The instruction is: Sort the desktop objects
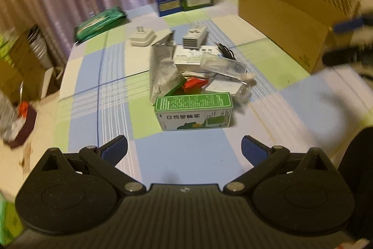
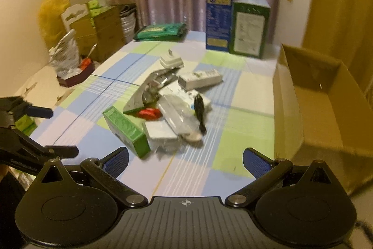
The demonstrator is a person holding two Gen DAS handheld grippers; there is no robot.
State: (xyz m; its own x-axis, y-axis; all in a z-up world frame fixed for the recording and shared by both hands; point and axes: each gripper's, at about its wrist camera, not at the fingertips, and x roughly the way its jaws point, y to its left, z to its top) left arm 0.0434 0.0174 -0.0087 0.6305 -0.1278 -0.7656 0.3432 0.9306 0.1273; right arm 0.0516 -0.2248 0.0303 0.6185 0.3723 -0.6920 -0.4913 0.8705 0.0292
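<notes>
— boxes first: how many on the surface (image 1: 112, 123)?

— one green medicine box (image 1: 194, 110) lying nearest the left gripper (image 1: 184, 151), two tall cartons at the far edge, one blue carton (image 2: 218, 13) and one green carton (image 2: 250, 27) side by side, and one open cardboard box (image 2: 312, 99) along the right edge.

— and the pile?

— crumpled silver bag (image 1: 163, 67), red item (image 2: 149, 113), two white boxes, one white plug (image 1: 142, 37), a clear packet with a black cord (image 2: 200, 109), all touching or overlapping mid-surface. green packet (image 1: 100, 22) lies apart, far left.

— what blocks the way?

— the green medicine box sits in front of the pile; its long axis runs left to right across the left wrist view.

— jaws?

— both spread wide, empty. right gripper (image 2: 185, 161) hovers near the pile, cardboard box just beside it.
</notes>
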